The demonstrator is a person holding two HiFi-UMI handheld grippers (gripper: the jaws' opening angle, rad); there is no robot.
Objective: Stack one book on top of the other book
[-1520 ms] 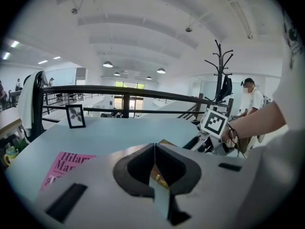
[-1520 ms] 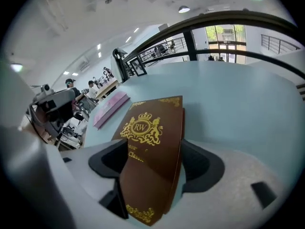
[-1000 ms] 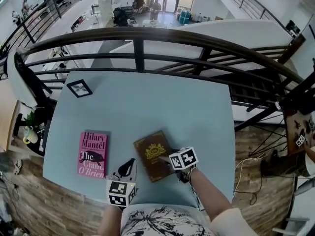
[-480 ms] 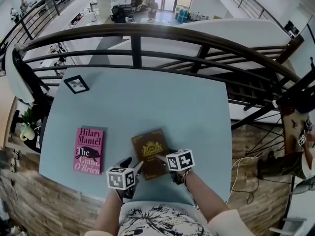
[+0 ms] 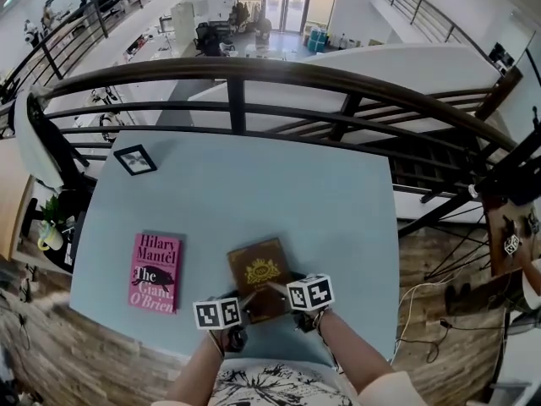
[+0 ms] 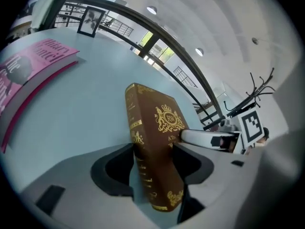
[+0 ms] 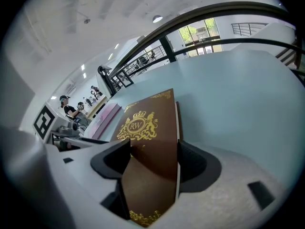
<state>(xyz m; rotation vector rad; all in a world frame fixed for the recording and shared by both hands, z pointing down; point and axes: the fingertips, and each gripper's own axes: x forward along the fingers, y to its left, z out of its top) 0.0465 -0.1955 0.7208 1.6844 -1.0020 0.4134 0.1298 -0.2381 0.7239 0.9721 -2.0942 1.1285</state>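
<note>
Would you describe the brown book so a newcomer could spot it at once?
On the pale blue table, look to the middle of the near edge. The brown book is there; its gold crest sets it apart from the pink book on its left.

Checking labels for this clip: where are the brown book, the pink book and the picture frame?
brown book [image 5: 263,271], head view, gold crest on cover.
pink book [image 5: 155,274], head view, middle of cover.
picture frame [image 5: 135,159], head view, its centre.
</note>
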